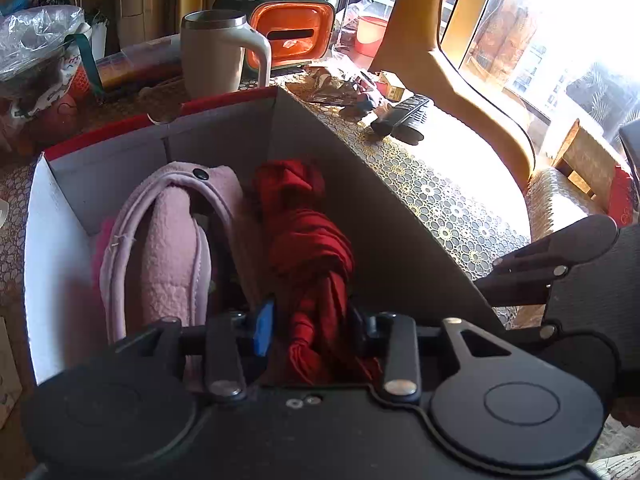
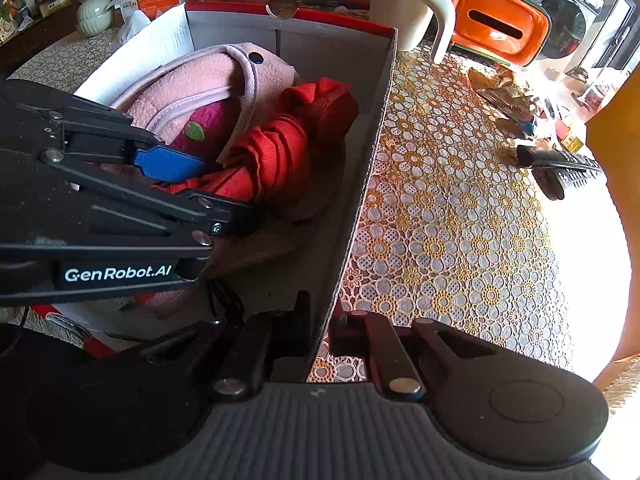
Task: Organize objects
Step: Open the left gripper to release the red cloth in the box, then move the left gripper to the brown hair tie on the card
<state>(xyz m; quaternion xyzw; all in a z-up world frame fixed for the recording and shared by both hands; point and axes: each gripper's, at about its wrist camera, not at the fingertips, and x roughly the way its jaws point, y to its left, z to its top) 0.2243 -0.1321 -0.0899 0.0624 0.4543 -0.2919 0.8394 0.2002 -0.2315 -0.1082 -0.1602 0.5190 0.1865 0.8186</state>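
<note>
left gripper (image 1: 312, 332) reaching down into box (image 1: 360, 184), clamped on red cloth (image 1: 316, 256) | right gripper (image 2: 320, 332) low, straddling box wall, pinching its edge | pink bag (image 1: 168, 248) just left of cloth

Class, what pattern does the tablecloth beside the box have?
A lace pattern of gold and white flowers on the tablecloth, clearest in the right wrist view.

We cannot see the red cloth (image 1: 316, 256) end behind the left tool (image 1: 310, 326) body; the right tool (image 2: 320, 320) fingertips are hidden at the box wall (image 2: 360, 184); the remote (image 2: 560, 168) buttons are illegible.
</note>
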